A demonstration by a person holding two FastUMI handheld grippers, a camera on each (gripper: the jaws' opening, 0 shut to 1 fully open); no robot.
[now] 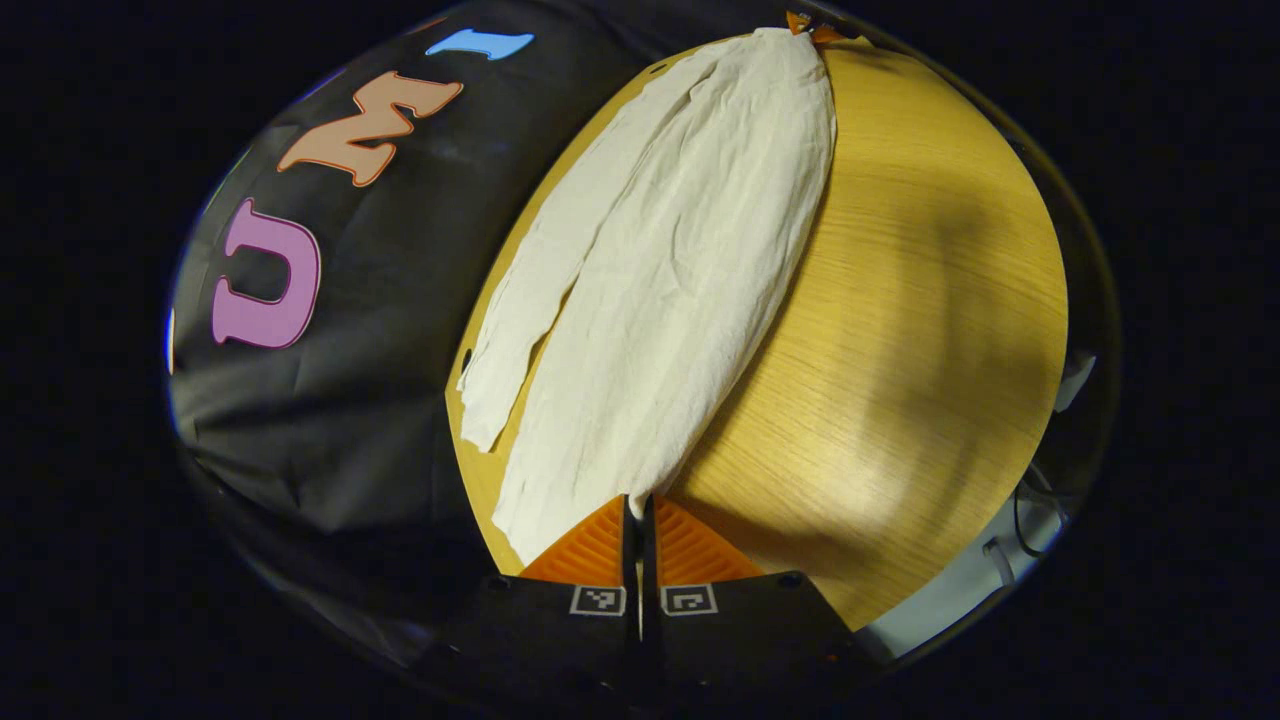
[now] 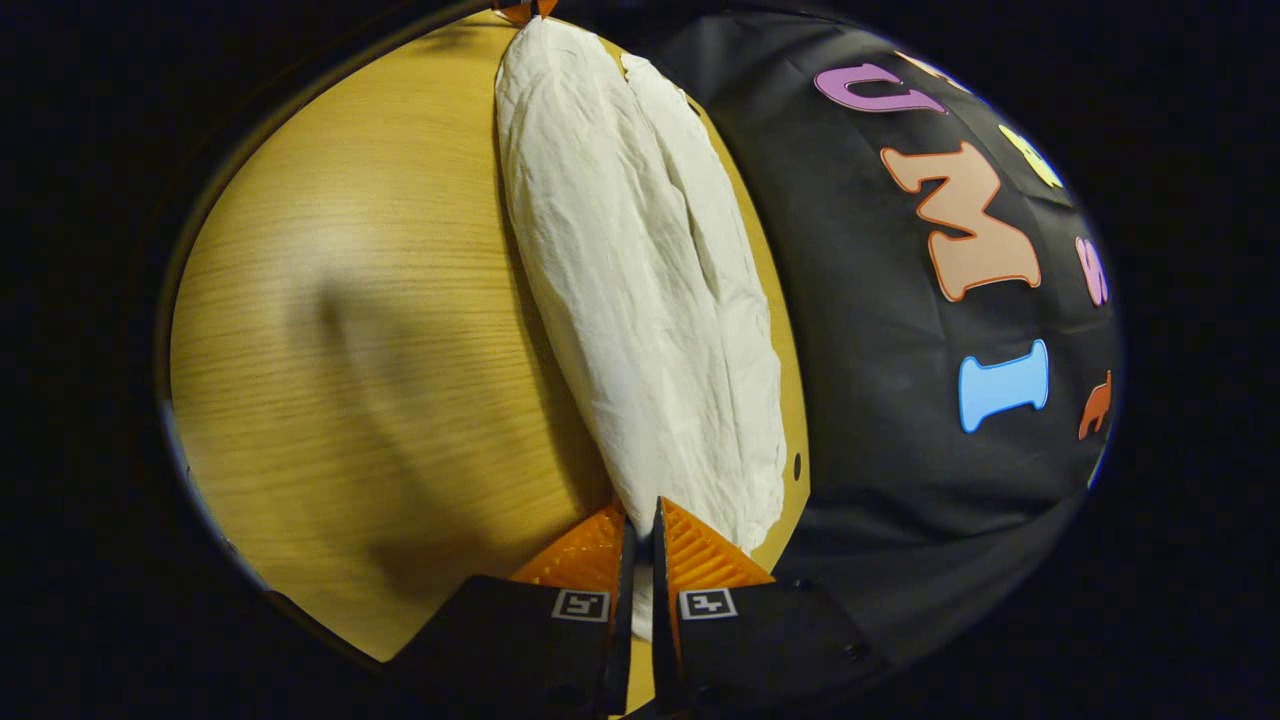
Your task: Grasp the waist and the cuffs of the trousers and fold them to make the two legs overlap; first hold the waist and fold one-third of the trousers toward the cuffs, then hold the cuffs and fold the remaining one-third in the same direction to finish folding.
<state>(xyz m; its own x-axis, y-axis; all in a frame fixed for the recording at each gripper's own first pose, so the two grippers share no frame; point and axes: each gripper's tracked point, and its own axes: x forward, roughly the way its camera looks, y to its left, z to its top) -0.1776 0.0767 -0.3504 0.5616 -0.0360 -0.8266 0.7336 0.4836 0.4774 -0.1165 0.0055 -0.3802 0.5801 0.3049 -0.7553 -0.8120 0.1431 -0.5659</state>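
Trousers (image 1: 660, 290) lie stretched on the table (image 1: 930, 330), each gripper's jaws apparently clamped on one end.

I'm looking at a wooden table (image 1: 920, 300) with a pale, yellowish grain, and a broad soft shadow (image 1: 960, 330) lies across its bare part. In the right gripper view the same tabletop (image 2: 340, 300) spreads out to the left, shadowed too. Behind the table's far edge hangs the black cloth wall (image 1: 380, 400), creased and slack. At the lower right of the left gripper view I see a pale surface with dark cables (image 1: 1020, 520) beyond the table's edge.
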